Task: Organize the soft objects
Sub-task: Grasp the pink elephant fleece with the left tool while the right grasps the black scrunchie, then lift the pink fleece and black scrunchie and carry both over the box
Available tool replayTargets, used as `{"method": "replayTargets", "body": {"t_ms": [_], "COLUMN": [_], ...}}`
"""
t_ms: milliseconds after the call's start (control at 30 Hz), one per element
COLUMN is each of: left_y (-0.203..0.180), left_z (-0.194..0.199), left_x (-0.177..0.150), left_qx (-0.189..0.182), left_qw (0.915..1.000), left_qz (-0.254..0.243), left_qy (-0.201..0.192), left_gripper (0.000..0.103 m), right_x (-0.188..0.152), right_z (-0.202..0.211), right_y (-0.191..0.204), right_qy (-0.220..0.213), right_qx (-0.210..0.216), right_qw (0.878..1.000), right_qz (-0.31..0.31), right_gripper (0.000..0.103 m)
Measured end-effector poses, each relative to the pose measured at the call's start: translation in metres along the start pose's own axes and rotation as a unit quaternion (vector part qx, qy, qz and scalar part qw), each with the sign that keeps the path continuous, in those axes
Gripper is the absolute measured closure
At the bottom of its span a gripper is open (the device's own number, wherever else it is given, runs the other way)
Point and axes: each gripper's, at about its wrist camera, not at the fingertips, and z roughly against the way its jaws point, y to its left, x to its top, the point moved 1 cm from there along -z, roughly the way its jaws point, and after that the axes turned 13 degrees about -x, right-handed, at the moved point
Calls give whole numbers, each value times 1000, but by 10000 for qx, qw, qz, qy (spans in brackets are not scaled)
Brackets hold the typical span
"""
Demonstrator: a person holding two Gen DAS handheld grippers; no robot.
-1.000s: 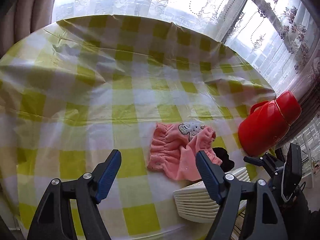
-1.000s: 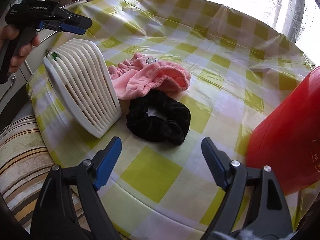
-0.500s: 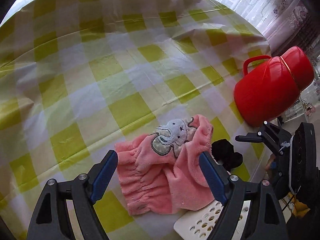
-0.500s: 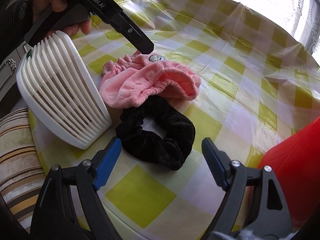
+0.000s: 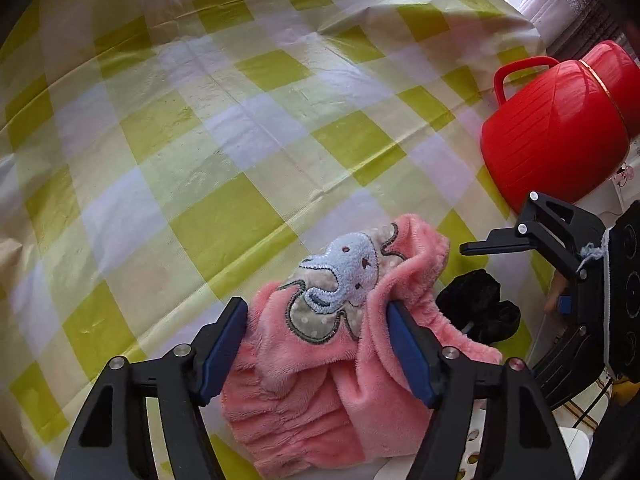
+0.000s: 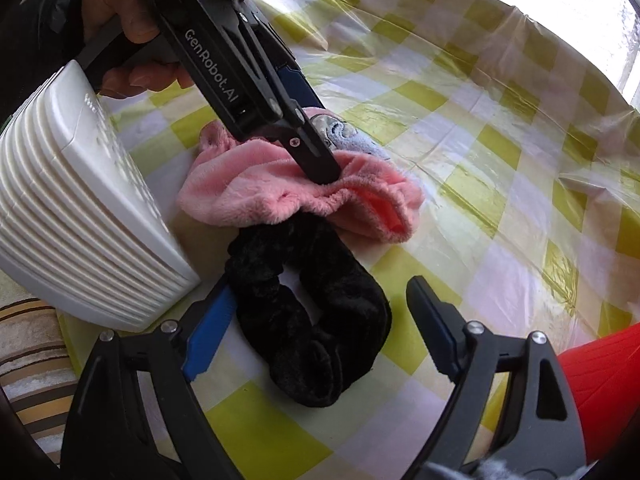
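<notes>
A pink fleece garment with a grey elephant patch lies crumpled on the checked tablecloth. My left gripper points down onto it, its jaws closing, both blue pads pressing the bunched fleece between them. In the right wrist view one of its fingers digs into the pink garment. A black velvet scrunchie lies just in front of the garment. My right gripper hovers open over the scrunchie, fingers on either side and not gripping it. The scrunchie also shows beside the garment.
A white slatted basket lies tipped on its side at the table's edge, touching the garment's left. A red jug with a handle stands to the right. A striped cushion lies below the table edge. A hand holds the left gripper.
My left gripper came down onto the pink garment and its jaws narrowed onto the fleece, which is now bunched. My right gripper moved closer over the black scrunchie, still open.
</notes>
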Motion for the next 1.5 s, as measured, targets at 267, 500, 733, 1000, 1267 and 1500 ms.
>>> {"method": "replayTargets", "body": {"t_ms": [267,500,733,1000,1267,1500], "left_y": [-8,0,17,22,6,-25], "left_z": [0,21,49,76,100,119], "left_x": [-3,-9,-33,-78,-137,-183], "left_qx": [-169,-41,370,952,1463,1727], "left_qw": [9998,9976,9858,9663,9361,9152], "left_qz": [-57,282,940,1480,2040,2233], "left_qy": [-94,-636,-1341,-1878,-2464,-2877], "left_gripper": [82,86,86,86,86,87], "right_x": [6,6,-7,-24,-44,-64], "right_z": [-4,-2,8,29,66,100], "right_y": [6,4,1,-8,-6,-3], "right_qy": [-102,-66,-35,64,-28,-78], "right_qx": [207,99,-115,-532,-781,-894], "right_qw": [9997,9997,9983,9929,9864,9804], "right_qz": [49,-190,-564,-1064,-1447,-1756], "right_gripper": [35,75,79,79,79,79]}}
